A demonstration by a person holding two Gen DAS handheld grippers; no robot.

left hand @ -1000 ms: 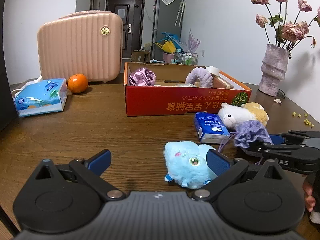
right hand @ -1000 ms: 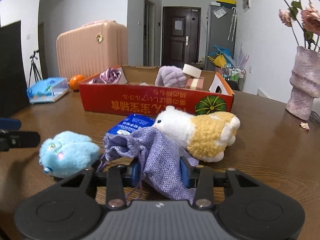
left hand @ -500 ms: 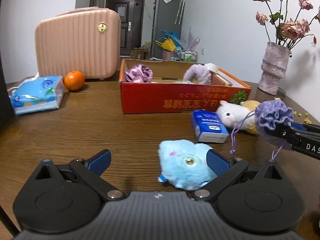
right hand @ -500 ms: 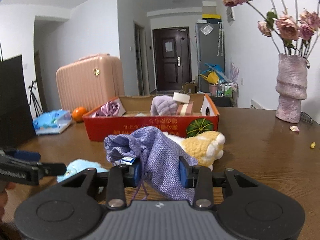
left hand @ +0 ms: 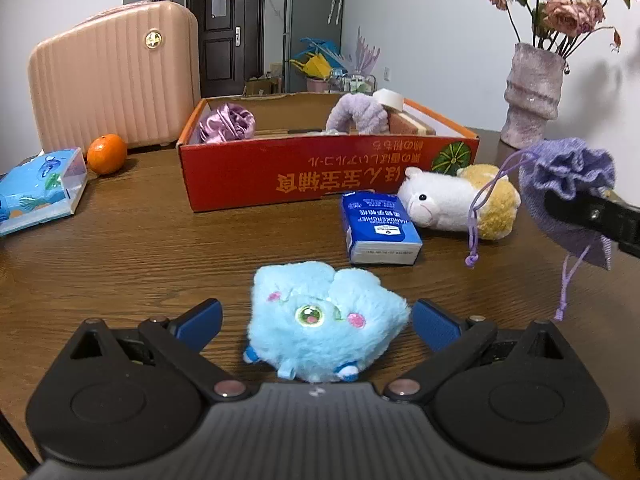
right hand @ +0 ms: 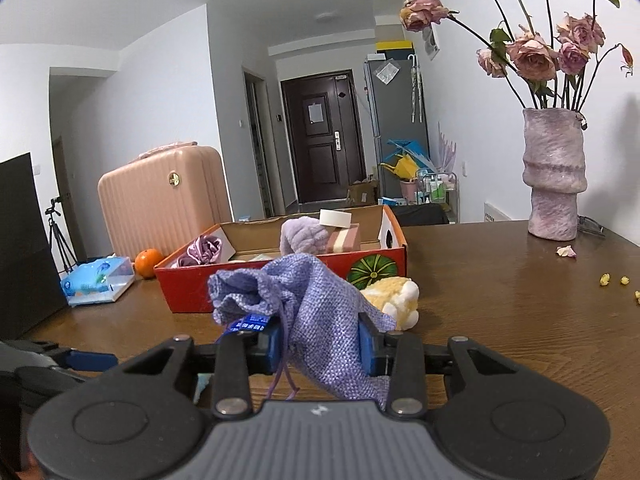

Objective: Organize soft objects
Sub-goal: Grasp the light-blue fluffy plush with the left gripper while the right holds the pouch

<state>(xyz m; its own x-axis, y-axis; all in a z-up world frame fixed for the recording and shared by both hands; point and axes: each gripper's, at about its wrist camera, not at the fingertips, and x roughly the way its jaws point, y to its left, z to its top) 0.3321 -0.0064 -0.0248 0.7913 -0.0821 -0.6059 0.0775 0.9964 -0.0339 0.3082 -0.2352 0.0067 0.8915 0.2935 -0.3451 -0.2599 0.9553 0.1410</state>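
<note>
While my right jaws (right hand: 318, 344) pinched the pouch (right hand: 320, 300) off the table | left jaws (left hand: 316, 318) wide around the blue plush (left hand: 324, 328), untouched | next, I judged: carry pouch ahead to box (right hand: 280, 276), close left.

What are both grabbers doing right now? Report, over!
Right gripper shut on purple pouch, lifted off the table. Left gripper open around blue plush, not squeezing. Red box ahead; tissue pack lies between.

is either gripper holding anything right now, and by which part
The right gripper is shut on the purple drawstring pouch, pinched across its body below the gathered neck. The left gripper holds nothing; the blue plush lies between its open fingers.
</note>
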